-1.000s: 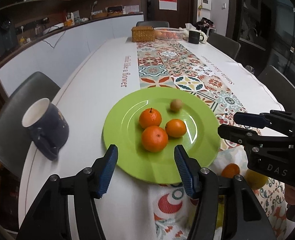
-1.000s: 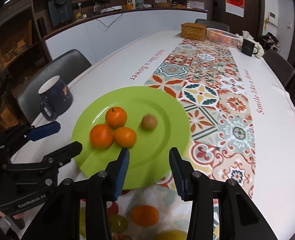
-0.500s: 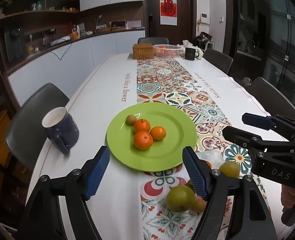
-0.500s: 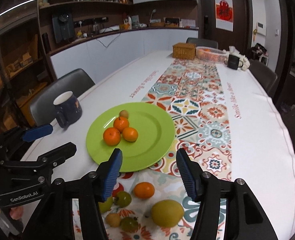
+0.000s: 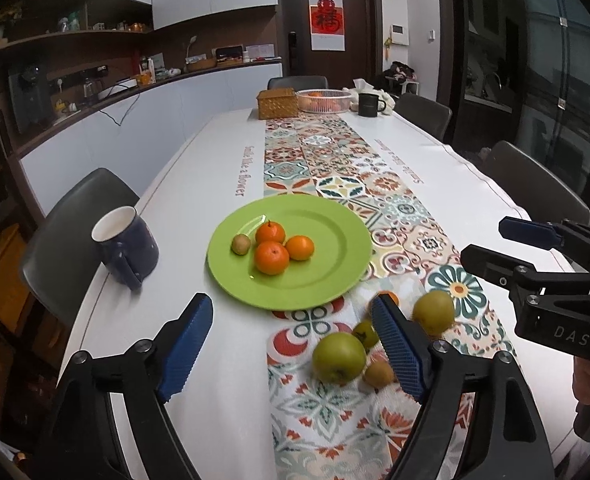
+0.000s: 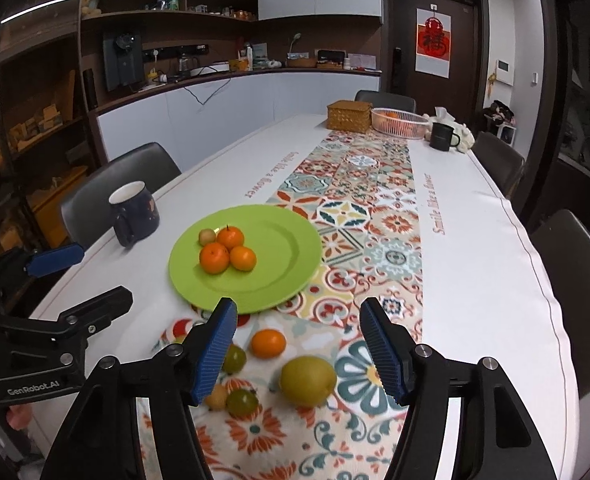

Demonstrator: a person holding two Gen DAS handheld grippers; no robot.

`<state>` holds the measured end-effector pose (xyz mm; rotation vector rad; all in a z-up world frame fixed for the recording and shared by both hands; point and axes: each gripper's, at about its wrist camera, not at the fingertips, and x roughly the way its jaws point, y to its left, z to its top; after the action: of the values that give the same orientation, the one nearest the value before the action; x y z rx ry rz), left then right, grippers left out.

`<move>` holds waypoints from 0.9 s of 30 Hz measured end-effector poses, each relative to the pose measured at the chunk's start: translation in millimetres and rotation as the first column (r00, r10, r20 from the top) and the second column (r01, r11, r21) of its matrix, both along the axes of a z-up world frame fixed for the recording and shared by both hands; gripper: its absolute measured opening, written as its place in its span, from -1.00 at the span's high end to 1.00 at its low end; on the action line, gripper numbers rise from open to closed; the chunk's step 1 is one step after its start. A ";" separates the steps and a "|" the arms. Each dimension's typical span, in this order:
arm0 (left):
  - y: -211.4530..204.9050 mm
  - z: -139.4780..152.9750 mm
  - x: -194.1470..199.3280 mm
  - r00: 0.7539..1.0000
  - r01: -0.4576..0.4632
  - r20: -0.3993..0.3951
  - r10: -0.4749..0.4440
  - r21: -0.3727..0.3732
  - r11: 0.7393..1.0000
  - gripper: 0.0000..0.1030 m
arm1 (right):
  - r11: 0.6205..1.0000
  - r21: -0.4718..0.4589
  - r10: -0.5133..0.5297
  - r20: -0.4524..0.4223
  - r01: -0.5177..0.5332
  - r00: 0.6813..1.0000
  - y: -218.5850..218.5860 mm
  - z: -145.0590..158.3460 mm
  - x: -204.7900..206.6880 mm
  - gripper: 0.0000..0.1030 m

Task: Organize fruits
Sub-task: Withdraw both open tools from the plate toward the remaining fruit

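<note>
A green plate holds three oranges and a small brown fruit. Loose fruit lies on the patterned runner nearer me: a green apple, a yellow-green pear, an orange, small green fruits and a small brown one. My left gripper is open and empty above the table in front of the plate. My right gripper is open and empty above the loose fruit.
A dark blue mug stands left of the plate. At the table's far end are a wicker box, a white basket and a black mug. Chairs line both sides.
Both grippers have pulled back and up from the plate, so the loose fruit on the runner has come into view. The small brown fruit rolled across the plate to the oranges' left.
</note>
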<state>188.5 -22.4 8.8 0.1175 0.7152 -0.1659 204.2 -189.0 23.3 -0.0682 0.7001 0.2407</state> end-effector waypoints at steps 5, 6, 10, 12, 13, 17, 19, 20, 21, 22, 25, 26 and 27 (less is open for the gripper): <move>-5.6 -8.5 -4.3 1.000 0.012 -0.026 -0.012 0.008 1.000 -0.60 | 1.000 -0.003 -0.015 -0.030 0.015 0.999 -6.5 -9.6 -7.9 -0.25; -6.6 -10.9 -4.5 0.999 0.016 -0.033 -0.015 0.011 1.000 -0.60 | 1.000 -0.003 -0.018 -0.037 0.017 0.999 -7.3 -11.7 -8.8 -0.25; -10.1 -21.8 -2.7 0.997 0.024 -0.069 -0.022 0.022 0.999 -0.61 | 1.000 -0.003 -0.023 -0.079 0.023 0.997 -10.3 -23.4 -8.2 -0.26; -11.3 -28.0 -1.0 0.996 0.031 -0.087 -0.028 0.028 0.999 -0.61 | 1.000 -0.007 -0.025 -0.103 0.024 0.994 -11.2 -30.8 -6.8 -0.26; -12.5 -31.5 0.4 0.995 0.036 -0.098 -0.032 0.032 0.999 -0.61 | 1.000 -0.010 -0.025 -0.116 0.024 0.993 -11.4 -34.9 -5.6 -0.26; -16.8 -45.3 7.1 0.988 0.066 -0.144 -0.059 0.038 0.997 -0.61 | 1.000 -0.017 -0.028 -0.164 0.026 0.986 -12.6 -50.2 -1.0 -0.26; -18.8 -51.2 10.3 0.984 0.078 -0.165 -0.070 0.040 0.996 -0.61 | 1.000 -0.015 -0.030 -0.182 0.028 0.983 -13.4 -55.9 0.4 -0.25; -20.0 -54.5 12.4 0.981 0.085 -0.176 -0.077 0.039 0.996 -0.61 | 1.000 -0.015 -0.030 -0.192 0.028 0.981 -13.8 -58.9 1.6 -0.26; -20.9 -57.5 14.5 0.979 0.088 -0.187 -0.080 0.038 0.995 -0.61 | 0.999 -0.016 -0.031 -0.198 0.028 0.980 -13.9 -60.5 2.6 -0.26; -21.8 -60.8 17.2 0.977 0.090 -0.200 -0.081 0.034 0.995 -0.61 | 0.999 -0.016 -0.033 -0.207 0.030 0.978 -14.3 -63.9 4.4 -0.26; -22.8 -67.1 21.7 0.971 0.091 -0.223 -0.082 0.026 0.996 -0.61 | 0.999 -0.005 -0.038 -0.236 0.038 0.971 -16.2 -72.7 10.3 -0.26; -23.3 -69.0 22.6 0.970 0.090 -0.228 -0.082 0.026 0.996 -0.61 | 0.999 -0.003 -0.041 -0.245 0.041 0.969 -16.5 -75.5 11.9 -0.26; -23.8 -71.0 23.7 0.969 0.091 -0.234 -0.082 0.027 0.995 -0.60 | 0.999 0.001 -0.041 -0.253 0.043 0.967 -16.6 -78.5 13.3 -0.26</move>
<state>212.2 -46.1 -62.2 0.1672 0.9479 -0.2527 217.4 -205.6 -55.2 -0.0158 0.9537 0.2126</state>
